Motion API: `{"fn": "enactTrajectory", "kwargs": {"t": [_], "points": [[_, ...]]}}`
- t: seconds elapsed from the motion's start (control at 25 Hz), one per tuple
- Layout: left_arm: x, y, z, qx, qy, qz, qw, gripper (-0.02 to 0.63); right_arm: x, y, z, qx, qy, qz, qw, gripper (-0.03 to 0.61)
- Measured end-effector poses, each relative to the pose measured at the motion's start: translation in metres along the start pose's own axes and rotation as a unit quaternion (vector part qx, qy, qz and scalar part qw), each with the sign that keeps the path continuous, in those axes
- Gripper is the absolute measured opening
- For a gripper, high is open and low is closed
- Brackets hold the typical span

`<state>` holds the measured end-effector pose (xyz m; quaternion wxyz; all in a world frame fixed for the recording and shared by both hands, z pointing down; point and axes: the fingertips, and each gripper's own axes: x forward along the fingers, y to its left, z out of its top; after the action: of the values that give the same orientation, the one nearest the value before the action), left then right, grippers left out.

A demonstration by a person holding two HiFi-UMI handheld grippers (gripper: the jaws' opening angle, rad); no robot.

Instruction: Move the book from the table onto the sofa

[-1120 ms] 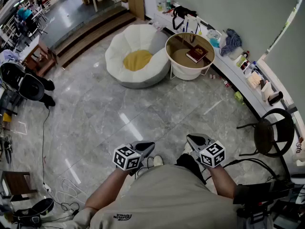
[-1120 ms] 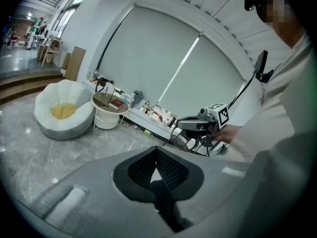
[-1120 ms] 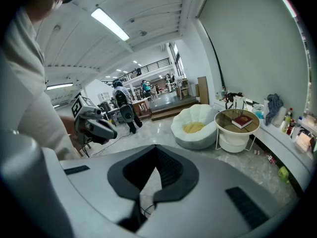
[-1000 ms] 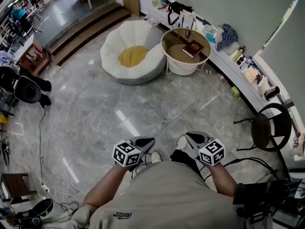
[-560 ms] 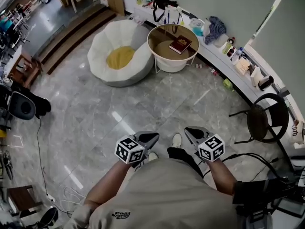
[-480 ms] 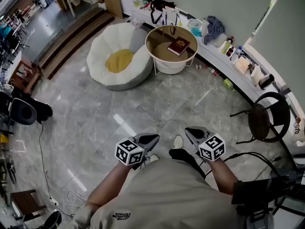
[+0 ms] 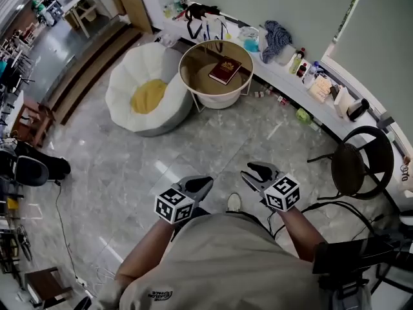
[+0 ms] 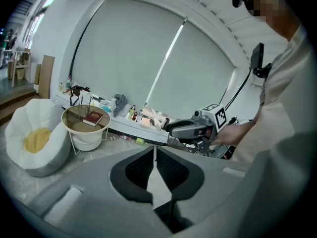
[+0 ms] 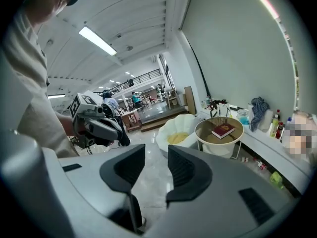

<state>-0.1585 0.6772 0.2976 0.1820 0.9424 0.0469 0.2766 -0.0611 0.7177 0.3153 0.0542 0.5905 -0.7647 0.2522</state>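
A dark red book [image 7: 225,70] lies on the round white-legged table [image 7: 193,77] far ahead of me. Left of the table sits the white beanbag sofa [image 7: 122,89] with a yellow cushion. Both grippers hang close to the person's body, well short of the table. My left gripper [image 7: 206,182] is shut and holds nothing. The jaws of my right gripper [image 7: 250,172] are opening, with nothing between them. The left gripper view shows the book [image 8: 93,118], the table [image 8: 74,129] and the right gripper [image 8: 169,134]. The right gripper view shows the book [image 9: 223,130], the sofa [image 9: 184,124] and the left gripper [image 9: 118,131].
A low ledge [image 7: 293,76] with bottles, a cloth and a bag runs along the wall behind the table. A black round chair [image 7: 358,168] stands at the right. Wooden steps [image 7: 84,66] rise at the upper left. A black office chair [image 7: 29,171] and cables lie at the left.
The person has walked towards the table, so the table, book and sofa lie nearer. The right gripper's jaws have parted. The left gripper stays shut.
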Motion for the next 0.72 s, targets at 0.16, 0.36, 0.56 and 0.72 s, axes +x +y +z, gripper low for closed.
{"fn": "enactTrajectory", "kwargs": {"t": [0.16,0.36,0.56,0.72], "points": [[0.036,0.012,0.022,-0.004,0.001,0.007,1.0000,0.011,-0.003,-0.049,-0.005,0.019,0.007,-0.015,1.000,0.146],[0.067,0.042,0.034,-0.023,0.024,0.002,0.9994,0.069,0.010,-0.094,-0.006,0.042,0.009,-0.030,0.999,0.146],[0.095,0.092,0.062,-0.037,0.014,-0.016,0.9991,0.078,0.039,-0.136,0.013,0.045,0.014,-0.055,0.997,0.146],[0.117,0.143,0.092,-0.055,0.009,-0.042,0.9975,0.078,0.066,-0.173,0.033,0.052,0.028,-0.082,0.995,0.146]]}}
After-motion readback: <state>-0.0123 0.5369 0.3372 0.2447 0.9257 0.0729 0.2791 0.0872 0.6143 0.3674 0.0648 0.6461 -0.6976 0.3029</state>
